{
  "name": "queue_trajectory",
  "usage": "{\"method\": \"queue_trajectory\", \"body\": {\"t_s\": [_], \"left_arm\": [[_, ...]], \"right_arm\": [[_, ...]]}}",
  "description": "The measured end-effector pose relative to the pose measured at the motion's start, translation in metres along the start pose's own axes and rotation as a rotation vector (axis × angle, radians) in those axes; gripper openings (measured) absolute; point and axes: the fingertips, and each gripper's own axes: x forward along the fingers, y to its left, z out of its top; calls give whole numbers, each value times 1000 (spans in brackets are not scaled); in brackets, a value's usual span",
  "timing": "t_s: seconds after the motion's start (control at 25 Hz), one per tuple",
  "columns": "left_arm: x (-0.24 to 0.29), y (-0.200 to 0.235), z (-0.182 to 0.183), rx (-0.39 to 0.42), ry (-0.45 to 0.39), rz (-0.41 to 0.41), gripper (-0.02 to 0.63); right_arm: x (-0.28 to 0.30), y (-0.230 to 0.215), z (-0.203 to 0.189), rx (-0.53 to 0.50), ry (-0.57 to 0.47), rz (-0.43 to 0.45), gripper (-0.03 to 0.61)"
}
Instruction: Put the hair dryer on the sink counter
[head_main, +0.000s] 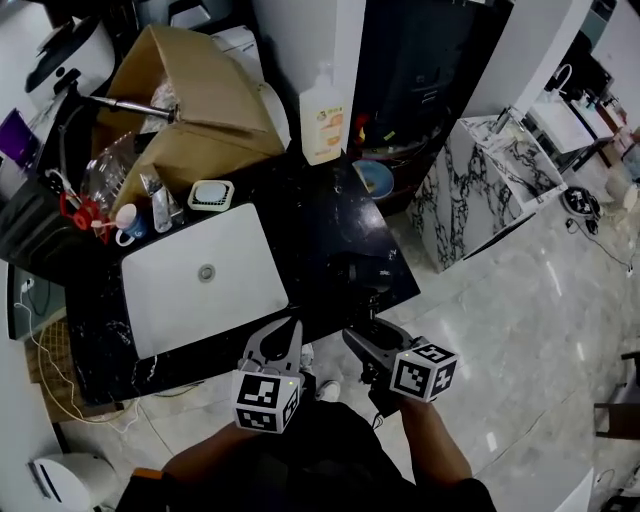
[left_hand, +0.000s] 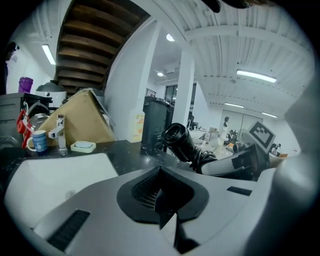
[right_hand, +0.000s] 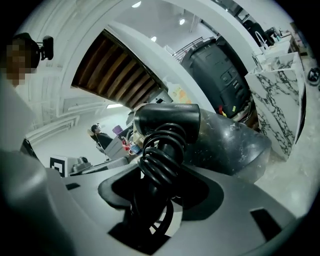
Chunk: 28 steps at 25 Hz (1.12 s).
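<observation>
A cardboard box (head_main: 190, 90) stands far ahead-left of the left gripper (head_main: 286, 335). A soap dish (head_main: 211, 195), faucet (head_main: 160, 205) and mug (head_main: 128, 222) sit nearer. A soap bottle (head_main: 323, 125) stands ahead; a marble cabinet (head_main: 470, 195) stands ahead-right.

Your hair dryer (right_hand: 167, 117) is black, and so is its coiled cord (right_hand: 162, 155). The tabletop (head_main: 320, 225) is black stone flecked with thin white veins, around a plain white basin (head_main: 235, 250). At the far left is a brown cardboard box (head_main: 190, 70). To its right stands a cream bottle (head_main: 323, 125) with an orange and green label. Your left gripper (head_main: 290, 328) and right gripper (head_main: 360, 340) are grey with black-and-white square markers. The cabinet (head_main: 470, 190) on the right is white marble, veined black.
</observation>
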Motion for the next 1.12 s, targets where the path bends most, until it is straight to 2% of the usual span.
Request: {"method": "queue_trajectory", "body": {"t_s": [0.16, 0.32, 0.6, 1.12], "left_arm": [[29, 8, 9, -19, 10, -18, 9], [50, 27, 3, -61, 39, -5, 8], [75, 53, -1, -106, 66, 7, 8], [89, 66, 1, -113, 74, -6, 8]], "right_arm": [[22, -19, 11, -21, 71, -20, 249], [48, -36, 18, -44, 144, -38, 249], [75, -63, 11, -108, 284, -136, 249], [96, -79, 10, -340, 367, -290, 250]]}}
